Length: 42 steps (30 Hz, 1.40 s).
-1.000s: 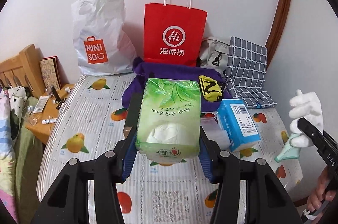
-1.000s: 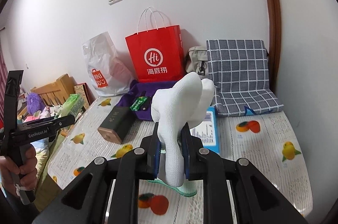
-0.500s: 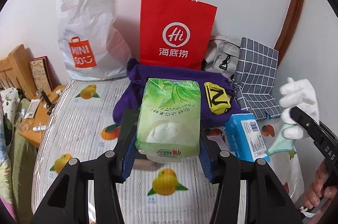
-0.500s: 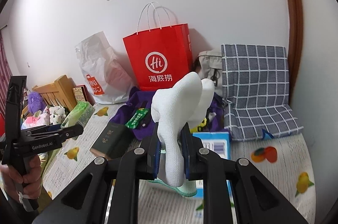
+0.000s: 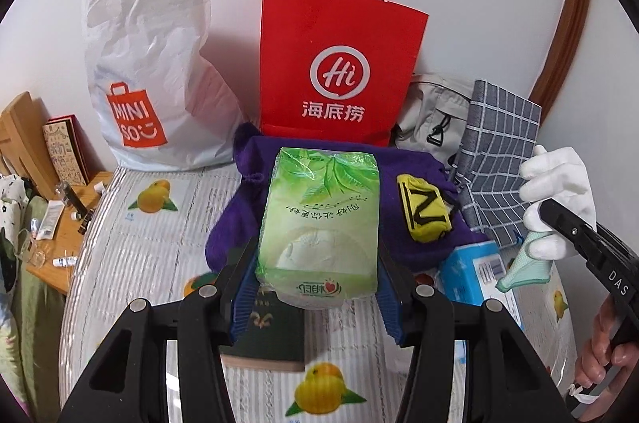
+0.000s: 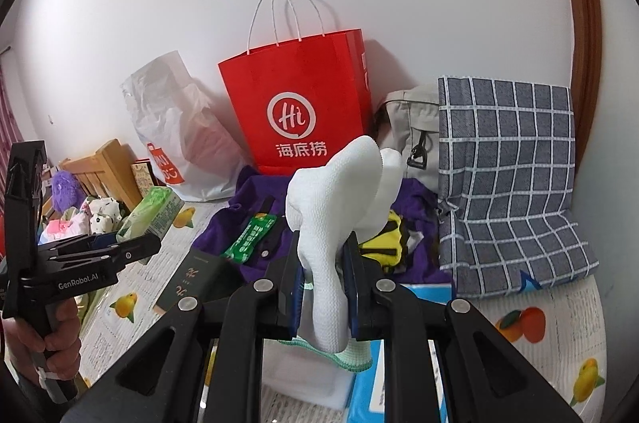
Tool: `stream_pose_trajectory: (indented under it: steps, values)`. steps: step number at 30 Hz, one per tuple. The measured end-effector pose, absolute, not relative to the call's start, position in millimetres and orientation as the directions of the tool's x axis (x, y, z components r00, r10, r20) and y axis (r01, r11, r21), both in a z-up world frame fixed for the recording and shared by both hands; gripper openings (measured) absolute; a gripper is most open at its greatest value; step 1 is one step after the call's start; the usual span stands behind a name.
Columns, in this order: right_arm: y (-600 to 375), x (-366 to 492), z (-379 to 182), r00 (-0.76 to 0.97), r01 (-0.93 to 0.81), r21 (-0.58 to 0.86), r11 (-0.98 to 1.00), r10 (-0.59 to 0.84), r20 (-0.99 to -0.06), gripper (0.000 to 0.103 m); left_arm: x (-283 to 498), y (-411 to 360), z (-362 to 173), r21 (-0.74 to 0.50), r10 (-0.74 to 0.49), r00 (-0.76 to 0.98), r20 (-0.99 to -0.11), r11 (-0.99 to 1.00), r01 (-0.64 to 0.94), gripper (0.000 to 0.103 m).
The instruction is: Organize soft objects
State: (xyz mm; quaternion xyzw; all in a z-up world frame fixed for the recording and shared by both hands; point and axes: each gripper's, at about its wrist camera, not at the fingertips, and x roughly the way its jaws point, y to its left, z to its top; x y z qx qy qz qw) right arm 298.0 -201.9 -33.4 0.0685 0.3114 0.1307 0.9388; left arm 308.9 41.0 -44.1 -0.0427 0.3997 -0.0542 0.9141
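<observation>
My left gripper (image 5: pixel 315 247) is shut on a green pack of tissues (image 5: pixel 319 223), held up above the table. In the right wrist view the same pack (image 6: pixel 153 213) shows at the left with the left gripper (image 6: pixel 120 247). My right gripper (image 6: pixel 323 267) is shut on a pair of white socks (image 6: pixel 339 207) with mint green cuffs; they stand up between the blue pads. The socks (image 5: pixel 559 199) also appear at the right edge of the left wrist view. A purple garment (image 5: pixel 399 183) with a yellow and black item (image 5: pixel 425 211) on it lies just beyond both grippers.
A red paper bag (image 5: pixel 339 63) and a white plastic bag (image 5: pixel 151 71) stand against the wall. A grey checked cushion (image 6: pixel 507 175) and a beige bag (image 6: pixel 411 127) sit at the right. A dark box (image 5: pixel 267 331) and a blue box (image 5: pixel 475 275) lie on the fruit-print tablecloth (image 5: pixel 151 247).
Both grippers have moved forward toward the bags at the wall with their loads still held. The purple garment and the red bag look closer and larger in both views.
</observation>
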Motion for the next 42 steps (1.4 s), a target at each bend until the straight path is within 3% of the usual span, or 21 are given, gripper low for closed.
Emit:
stream_pose_trajectory:
  steps: [20,29,42]
  values:
    - [-190,395,-19,0.764,-0.261,0.302,0.917,0.387,-0.516,0.018,385,58,-47,-0.148,-0.123,0.674,-0.728,0.989,0.021,0.05]
    - [-174,445,-89,0.646,-0.239,0.373,0.897,0.434,-0.629,0.018,417,52,-81,-0.152,-0.123,0.621,-0.774,0.988,0.006,0.05]
    - [-156,472,-130,0.558,-0.25,0.397,0.883,0.466,-0.687,0.021,452,22,-120,-0.195,-0.195,0.547,-0.814,0.979,0.059,0.051]
